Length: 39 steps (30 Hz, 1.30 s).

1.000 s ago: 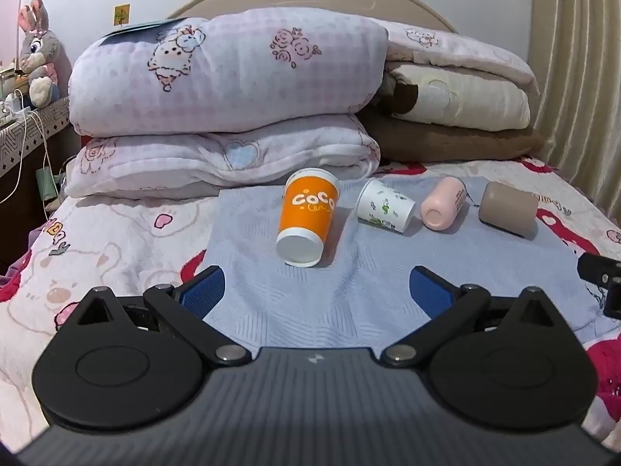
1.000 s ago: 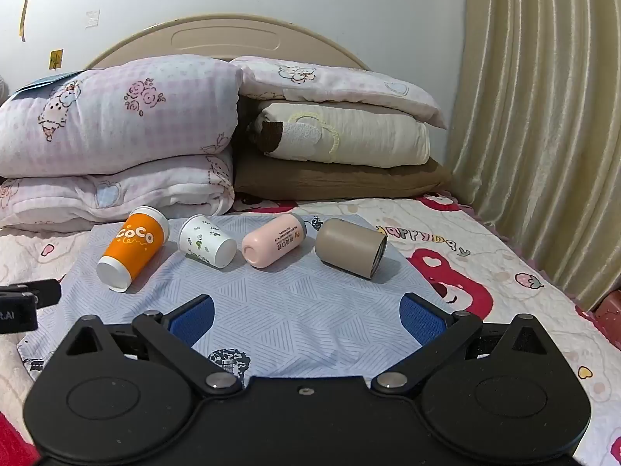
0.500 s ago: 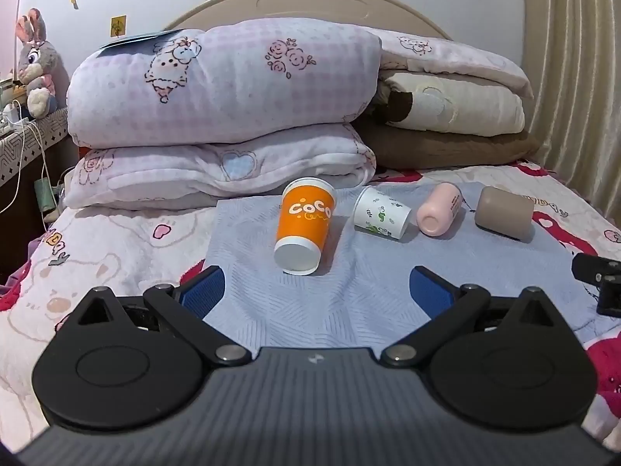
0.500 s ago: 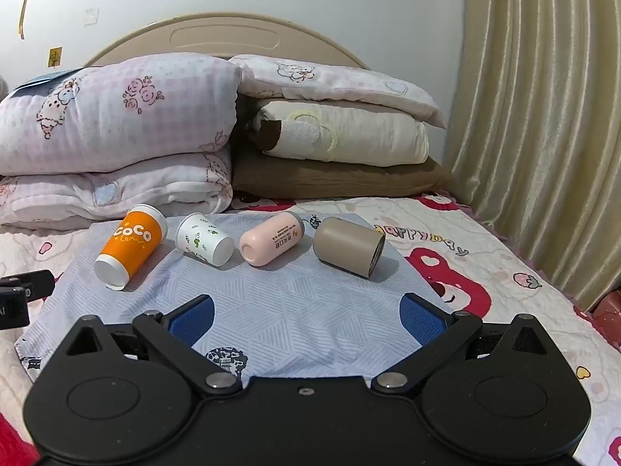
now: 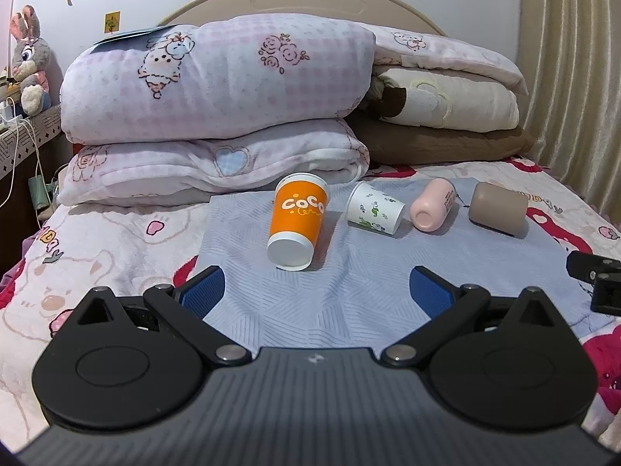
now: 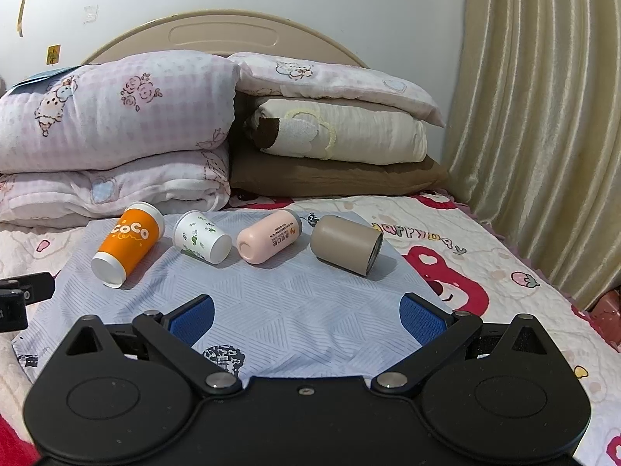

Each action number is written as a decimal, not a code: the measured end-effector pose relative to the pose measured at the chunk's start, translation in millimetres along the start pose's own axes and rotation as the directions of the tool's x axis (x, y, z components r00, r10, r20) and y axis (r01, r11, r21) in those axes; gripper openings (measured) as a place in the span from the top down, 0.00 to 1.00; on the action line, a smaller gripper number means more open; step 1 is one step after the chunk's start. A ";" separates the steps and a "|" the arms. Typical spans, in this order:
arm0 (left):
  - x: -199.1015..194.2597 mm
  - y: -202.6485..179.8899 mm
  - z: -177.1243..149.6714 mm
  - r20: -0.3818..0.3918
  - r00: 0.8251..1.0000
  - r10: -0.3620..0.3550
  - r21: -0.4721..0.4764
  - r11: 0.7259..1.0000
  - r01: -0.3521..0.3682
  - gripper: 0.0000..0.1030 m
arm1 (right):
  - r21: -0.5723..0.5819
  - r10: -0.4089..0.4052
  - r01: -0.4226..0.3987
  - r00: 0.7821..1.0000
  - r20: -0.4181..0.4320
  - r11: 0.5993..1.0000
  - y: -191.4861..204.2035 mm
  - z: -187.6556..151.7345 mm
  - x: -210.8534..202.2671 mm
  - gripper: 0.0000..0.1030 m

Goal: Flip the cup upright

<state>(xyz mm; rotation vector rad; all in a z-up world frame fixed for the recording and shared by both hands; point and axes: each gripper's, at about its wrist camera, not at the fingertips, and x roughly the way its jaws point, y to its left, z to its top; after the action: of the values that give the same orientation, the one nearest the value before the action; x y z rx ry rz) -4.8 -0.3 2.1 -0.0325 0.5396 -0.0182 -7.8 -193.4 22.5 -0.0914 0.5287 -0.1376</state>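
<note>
Four cups lie on their sides in a row along the far edge of the pale blue cloth [image 6: 302,310]: an orange paper "CoCo" cup [image 6: 128,242], a white leaf-printed paper cup [image 6: 202,237], a pink plastic cup [image 6: 268,236], and a taupe cylindrical cup [image 6: 345,244].

I can't read the small print on the pink bottle [image 6: 269,241]. The orange cup [image 5: 298,222] shows me only its closed base, its mouth turned away. In my right wrist view the left gripper [image 6: 17,303] is cut off by the left edge, its jaws unseen.
</note>
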 end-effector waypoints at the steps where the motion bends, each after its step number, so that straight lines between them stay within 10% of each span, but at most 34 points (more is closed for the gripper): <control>1: -0.3 -0.3 -0.1 -0.001 1.000 -0.001 0.001 1.000 0.001 0.00 | 0.000 -0.001 0.001 1.000 -0.001 1.000 0.2 -0.3 -0.1 0.00; 39: 4.2 -0.3 -3.1 -0.026 0.999 -0.021 -0.028 0.999 0.020 0.00 | 0.018 -0.019 0.019 1.000 -0.020 1.000 -8.1 0.4 -1.3 0.00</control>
<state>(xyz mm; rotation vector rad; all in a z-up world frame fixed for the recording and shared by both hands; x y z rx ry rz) -2.7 -0.8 -2.7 -0.0654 0.5655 -0.0312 -9.6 -201.2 24.5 -0.0780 0.5468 -0.1622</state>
